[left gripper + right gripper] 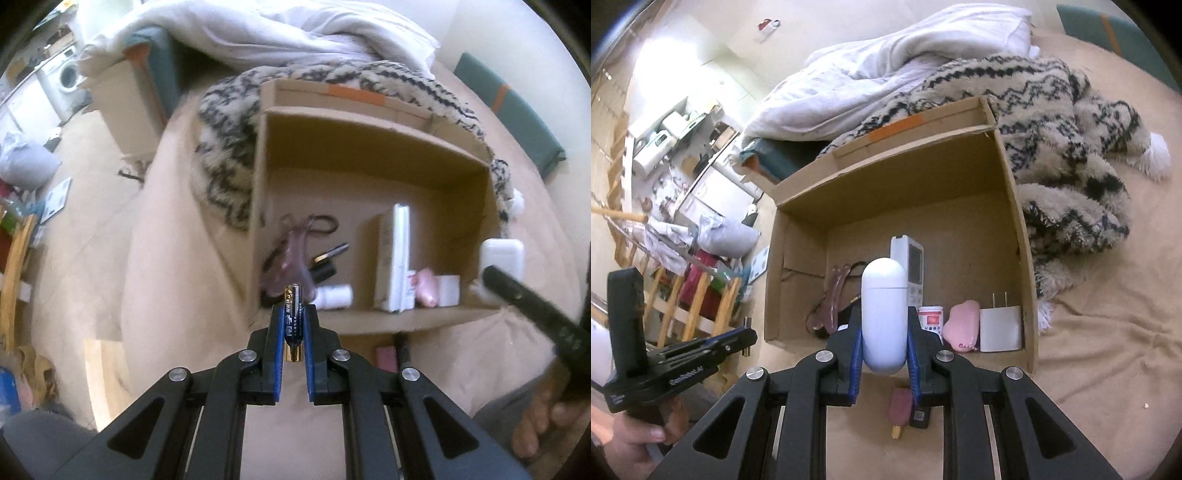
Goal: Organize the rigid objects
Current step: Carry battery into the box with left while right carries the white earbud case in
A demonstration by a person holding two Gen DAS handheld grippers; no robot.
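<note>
A tan bedsheet point(1108, 350) covers the bed, with a rumpled white duvet point(886, 59) and a fuzzy cream blanket with black zigzag pattern point(1071, 155) piled at the far side; a cluttered room with a white washing machine point(68, 75) lies beyond.

The left gripper point(293, 317) has its blue-padded jaws drawn nearly together on a dark blue and gold cylindrical battery point(293, 317), which stands upright between them, its top poking above the fingertips. It hangs just in front of the near wall of an open brown cardboard box point(369, 147).

The right gripper point(884, 332) is clamped on a white capsule-shaped plastic case point(884, 317), held upright with its rounded ends showing above and below the pads, also near the front of the box.

Inside the box, along its near side, lie a translucent pink hair claw clip point(833, 299), a small white bottle with a red label point(931, 317), a pink soft rounded object point(962, 325) and a white plug adapter with two metal prongs point(1001, 328) in the right corner. A white remote control with a small screen point(910, 258) leans upright behind the capsule.

On the sheet below the right gripper lie a maroon ice-lolly-shaped object on a stick point(899, 410) and a small black item point(919, 417) just beside it.

At the left edge of the right wrist view a hand point(631, 443) grips the handle of the other gripper.
</note>
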